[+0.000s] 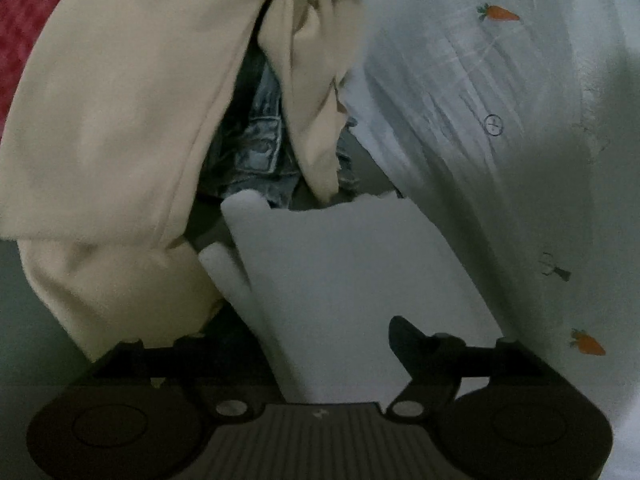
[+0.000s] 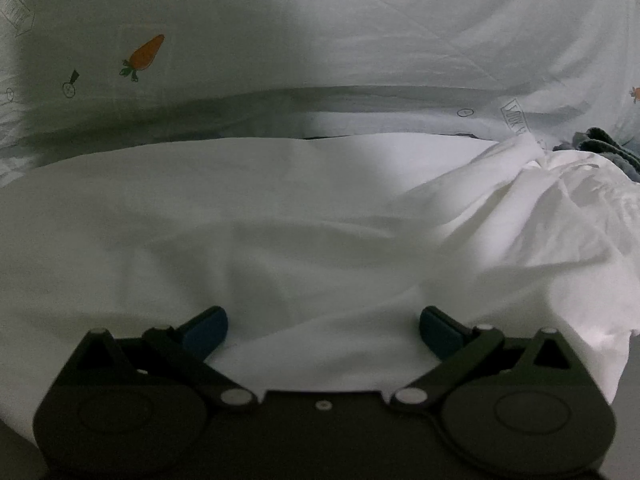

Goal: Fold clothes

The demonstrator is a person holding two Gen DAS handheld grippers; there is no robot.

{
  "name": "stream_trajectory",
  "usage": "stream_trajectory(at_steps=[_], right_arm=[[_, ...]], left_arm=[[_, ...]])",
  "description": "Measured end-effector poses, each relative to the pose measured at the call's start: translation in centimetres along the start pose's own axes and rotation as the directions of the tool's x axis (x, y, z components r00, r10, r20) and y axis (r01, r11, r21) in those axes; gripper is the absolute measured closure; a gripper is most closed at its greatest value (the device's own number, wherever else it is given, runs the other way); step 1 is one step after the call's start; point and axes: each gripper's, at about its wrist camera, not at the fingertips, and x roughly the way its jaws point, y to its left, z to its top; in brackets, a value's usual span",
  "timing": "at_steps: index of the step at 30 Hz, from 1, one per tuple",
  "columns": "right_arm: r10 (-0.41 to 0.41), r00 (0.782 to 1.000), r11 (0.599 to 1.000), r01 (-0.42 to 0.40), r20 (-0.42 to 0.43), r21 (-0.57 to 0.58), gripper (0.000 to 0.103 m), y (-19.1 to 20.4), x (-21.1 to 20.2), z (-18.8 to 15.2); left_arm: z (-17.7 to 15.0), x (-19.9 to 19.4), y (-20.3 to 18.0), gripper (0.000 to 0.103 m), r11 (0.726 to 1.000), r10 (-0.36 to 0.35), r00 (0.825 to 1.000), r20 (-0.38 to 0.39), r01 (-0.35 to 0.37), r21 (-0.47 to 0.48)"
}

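Note:
In the left wrist view, a white cloth (image 1: 340,260) runs from the middle of the picture down into my left gripper (image 1: 320,336). Its right finger (image 1: 408,344) shows dark in front of the cloth, and the left finger is hidden behind it. The jaws stand wide and I see no pinch. A cream garment (image 1: 120,120) is bunched at the left and top, with a denim piece (image 1: 256,144) under it. In the right wrist view, my right gripper (image 2: 323,332) is open, its blue pads (image 2: 208,332) wide apart over a rumpled white garment (image 2: 280,220).
A white sheet with a carrot print (image 1: 500,100) covers the right side, and the same sheet (image 2: 320,40) rises behind the white garment. Red fabric (image 1: 24,20) shows at the far left. Dark bluish cloth (image 2: 600,144) lies at the right edge.

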Motion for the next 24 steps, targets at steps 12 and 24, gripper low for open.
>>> stream_trajectory(at_steps=[12, 24], right_arm=[[0.000, 1.000, 1.000, 0.000, -0.001, 0.002, 0.000, -0.2, 0.1, 0.3], [0.006, 1.000, 1.000, -0.005, -0.008, 0.013, 0.000, -0.2, 0.2, 0.5]], left_arm=[[1.5, -0.1, 0.4, 0.096, 0.995, 0.033, 0.997, 0.067, -0.027, -0.094], [-2.3, -2.8, -16.4, 0.096, 0.817, -0.347, 0.912, -0.217, 0.408, 0.408]])
